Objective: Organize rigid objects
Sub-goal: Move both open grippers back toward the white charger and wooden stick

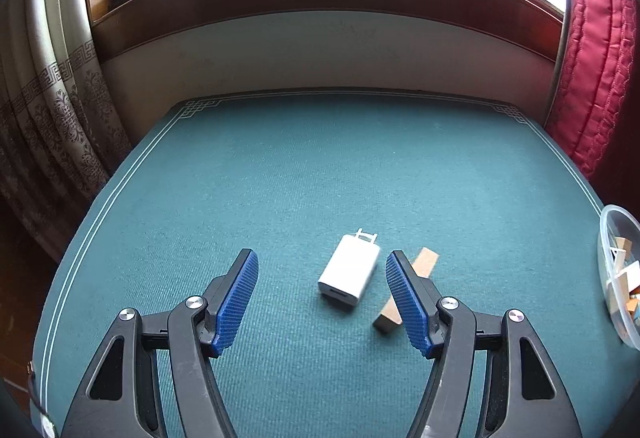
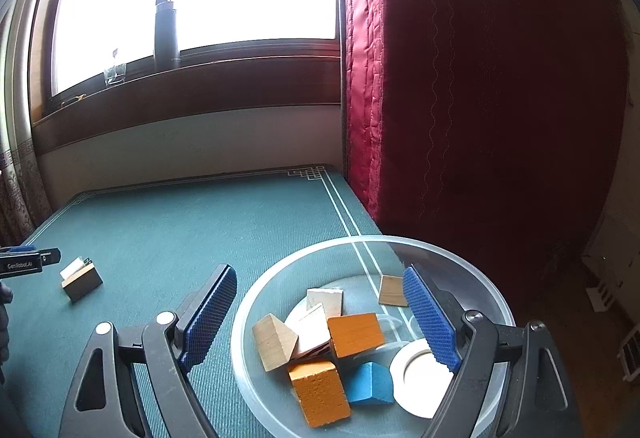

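Observation:
A white USB charger (image 1: 349, 270) lies on the green table between the fingertips of my open left gripper (image 1: 322, 264). A plain wooden block (image 1: 404, 292) lies beside it, partly behind the right finger (image 1: 408, 304). Both show far left in the right wrist view, charger (image 2: 73, 267) behind block (image 2: 82, 281), with the left gripper's tip (image 2: 30, 260) beside them. My right gripper (image 2: 318, 278) is open and empty above a clear bowl (image 2: 256, 294) holding orange (image 2: 354, 332), blue (image 2: 370, 384) and plain wooden blocks (image 2: 274, 342) and a white ring (image 2: 416, 378).
The bowl's rim (image 1: 608, 258) shows at the right edge of the left wrist view. A red quilted curtain (image 2: 480, 98) hangs along the table's right side, a patterned curtain (image 1: 48, 126) on the left. A wall and window sill stand behind the table (image 1: 280, 174).

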A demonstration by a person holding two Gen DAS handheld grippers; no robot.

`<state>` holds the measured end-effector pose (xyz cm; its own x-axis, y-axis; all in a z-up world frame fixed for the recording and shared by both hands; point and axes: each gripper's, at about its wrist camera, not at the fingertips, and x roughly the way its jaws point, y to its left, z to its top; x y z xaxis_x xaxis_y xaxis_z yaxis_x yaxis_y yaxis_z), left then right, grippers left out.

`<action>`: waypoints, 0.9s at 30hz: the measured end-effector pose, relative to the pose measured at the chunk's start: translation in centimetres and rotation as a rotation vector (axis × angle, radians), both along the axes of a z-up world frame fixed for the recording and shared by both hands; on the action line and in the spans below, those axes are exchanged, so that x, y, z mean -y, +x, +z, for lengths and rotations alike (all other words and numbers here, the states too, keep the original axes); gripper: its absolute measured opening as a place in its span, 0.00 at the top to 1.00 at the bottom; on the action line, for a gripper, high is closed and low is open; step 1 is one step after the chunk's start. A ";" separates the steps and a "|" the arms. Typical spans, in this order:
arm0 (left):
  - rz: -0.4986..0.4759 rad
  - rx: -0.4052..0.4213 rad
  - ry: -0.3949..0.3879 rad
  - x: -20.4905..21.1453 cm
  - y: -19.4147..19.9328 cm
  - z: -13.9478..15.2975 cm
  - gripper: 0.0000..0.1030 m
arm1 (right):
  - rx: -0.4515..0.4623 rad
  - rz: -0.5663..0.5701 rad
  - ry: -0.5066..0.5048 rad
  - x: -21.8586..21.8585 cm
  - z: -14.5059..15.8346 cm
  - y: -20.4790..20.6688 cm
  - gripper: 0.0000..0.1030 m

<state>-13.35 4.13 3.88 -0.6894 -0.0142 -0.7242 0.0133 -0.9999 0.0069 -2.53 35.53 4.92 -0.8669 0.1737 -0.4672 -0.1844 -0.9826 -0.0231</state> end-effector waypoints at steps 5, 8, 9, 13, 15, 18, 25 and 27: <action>-0.010 0.038 0.009 0.7 -1.1 -1.1 0.34 | 0.012 0.047 0.027 1.2 -0.3 0.1 0.15; -0.035 0.059 0.003 0.6 -1.4 -1.9 0.34 | 0.013 0.083 0.043 2.1 -0.3 0.3 0.15; -0.042 0.065 -0.001 0.5 -1.5 -2.1 0.34 | 0.012 0.096 0.050 2.5 -0.3 0.5 0.15; -0.070 0.088 -0.004 0.0 -2.2 -3.1 0.34 | 0.015 0.146 0.090 3.8 -0.5 0.7 0.15; -0.075 0.085 -0.006 -0.1 -2.4 -3.2 0.34 | 0.023 0.172 0.104 4.3 -0.6 0.7 0.15; -0.083 0.088 -0.004 -0.1 -2.8 -3.2 0.34 | 0.038 0.209 0.110 5.0 -0.9 0.7 0.15; -0.080 0.118 0.012 0.4 -3.5 -3.9 0.35 | 0.063 0.270 0.118 6.1 -1.2 0.6 0.14; -0.071 0.119 0.026 0.7 -3.6 -4.0 0.35 | 0.067 0.278 0.115 6.1 -1.2 0.6 0.14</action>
<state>-16.98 3.43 -0.15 -0.5969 0.0519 -0.8006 -0.0574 -0.9981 -0.0220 -1.91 29.38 3.74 -0.8565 -0.0111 -0.5161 0.0973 -0.9853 -0.1403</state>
